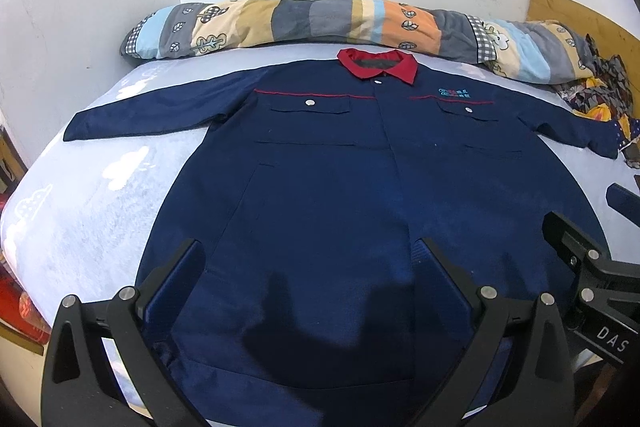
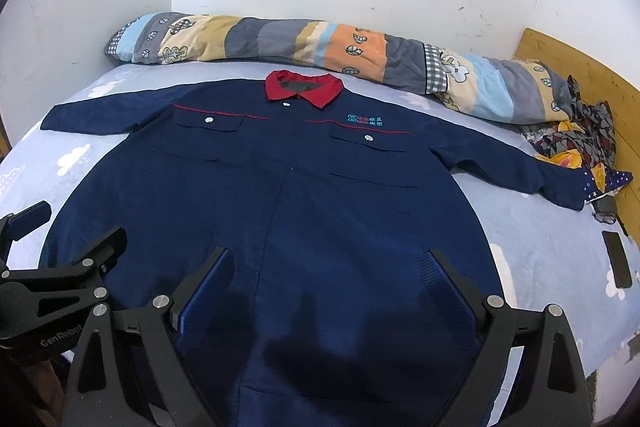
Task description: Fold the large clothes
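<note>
Here one jacket lies under two spread grippers.

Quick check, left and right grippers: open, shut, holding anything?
Left gripper: open, empty, above the navy jacket near its hem.
Right gripper: open, empty, above the same jacket.

Count, both wrist views:
- Work jacket: 1, navy, red collar: 1.
- Sleeves: 2. Chest pocket flaps: 2. Silver snaps visible: 3.
- Rolled patchwork quilt: 1.
- Crumpled patterned cloth pile: 1.
- Bed sheet: 1.
- Dark flat phone-like item: 1.
- Grippers: 2, left gripper, right gripper; fingers: 2 each, spread apart.
</note>
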